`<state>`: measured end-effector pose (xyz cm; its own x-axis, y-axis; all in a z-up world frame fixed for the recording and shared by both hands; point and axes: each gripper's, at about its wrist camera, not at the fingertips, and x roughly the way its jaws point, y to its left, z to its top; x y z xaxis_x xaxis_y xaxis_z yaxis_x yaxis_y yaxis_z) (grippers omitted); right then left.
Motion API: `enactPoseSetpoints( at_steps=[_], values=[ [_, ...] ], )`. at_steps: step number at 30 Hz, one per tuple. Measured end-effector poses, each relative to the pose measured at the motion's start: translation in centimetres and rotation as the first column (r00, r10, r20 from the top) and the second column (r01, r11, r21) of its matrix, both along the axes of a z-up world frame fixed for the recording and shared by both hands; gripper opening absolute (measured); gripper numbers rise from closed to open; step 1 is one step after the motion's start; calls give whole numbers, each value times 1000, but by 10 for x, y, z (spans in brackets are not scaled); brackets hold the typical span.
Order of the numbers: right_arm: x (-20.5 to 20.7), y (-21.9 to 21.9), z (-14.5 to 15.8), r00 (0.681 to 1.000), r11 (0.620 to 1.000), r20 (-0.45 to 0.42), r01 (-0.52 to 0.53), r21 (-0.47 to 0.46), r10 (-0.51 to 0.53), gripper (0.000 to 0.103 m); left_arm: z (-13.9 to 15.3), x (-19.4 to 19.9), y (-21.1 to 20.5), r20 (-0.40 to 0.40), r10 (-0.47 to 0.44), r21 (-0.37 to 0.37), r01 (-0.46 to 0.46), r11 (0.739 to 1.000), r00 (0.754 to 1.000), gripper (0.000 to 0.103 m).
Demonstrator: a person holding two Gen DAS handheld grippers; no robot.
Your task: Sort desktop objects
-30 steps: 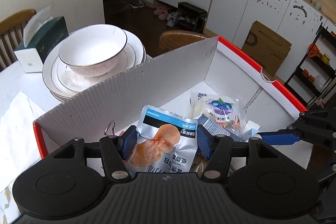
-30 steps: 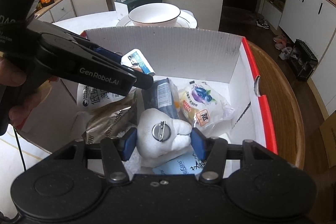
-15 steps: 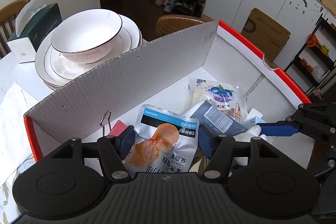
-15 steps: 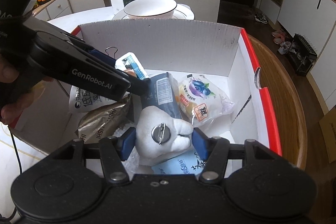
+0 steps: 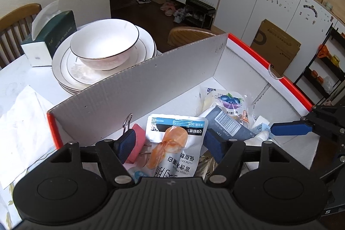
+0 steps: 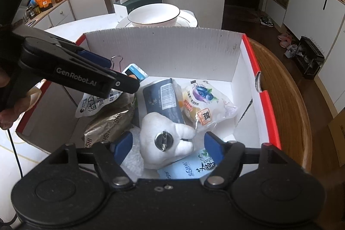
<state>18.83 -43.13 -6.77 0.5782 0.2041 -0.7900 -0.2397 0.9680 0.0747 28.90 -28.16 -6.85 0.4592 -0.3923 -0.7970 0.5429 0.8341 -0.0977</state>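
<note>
Both hand-held grippers hang over the open box (image 6: 248,87) on the counter (image 5: 19,77).

Left hand-held gripper (image 5: 170,144): jaws have just been opening and stand wide; the silver pouch (image 5: 174,143) lies between the pads, clear of both. Its lower end is hidden by the gripper body.

Right hand-held gripper (image 6: 168,144): jaws have just been opening, now wide; the plush toy (image 6: 166,141) lies between them, untouched.

A pink clip (image 5: 134,144) is partly covered by the left pad. The dark packet (image 6: 163,100) and blueberry bag (image 6: 204,105) overlap; items beneath are hard to identify. A bowl (image 5: 104,43) on plates (image 5: 64,72) sits behind the box.
</note>
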Motion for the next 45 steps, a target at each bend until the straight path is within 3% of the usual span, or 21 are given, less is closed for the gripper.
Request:
enactPoseSetpoints(
  at_steps=[13, 16, 24, 33, 45],
  values=[
    [-19, -1, 18, 997, 998, 66, 29, 57, -32, 80, 24, -28, 19, 68, -5, -54, 9, 998, 998, 71],
    [-25, 1, 25, 995, 997, 88, 38, 70, -44, 85, 31, -38, 27, 90, -16, -69, 22, 997, 996, 78],
    [-41, 12, 38, 986, 992, 138, 78, 103, -92, 89, 47, -59, 51, 138, -31, -94, 44, 995, 990, 79],
    [-60, 30, 48, 973, 985, 183, 119, 122, -140, 98, 57, -85, 72, 192, -78, -73, 93, 993, 978, 101],
    [-95, 54, 64, 955, 977, 231, 152, 148, -183, 102, 65, -119, 105, 215, -75, -116, 102, 988, 974, 102]
  ],
)
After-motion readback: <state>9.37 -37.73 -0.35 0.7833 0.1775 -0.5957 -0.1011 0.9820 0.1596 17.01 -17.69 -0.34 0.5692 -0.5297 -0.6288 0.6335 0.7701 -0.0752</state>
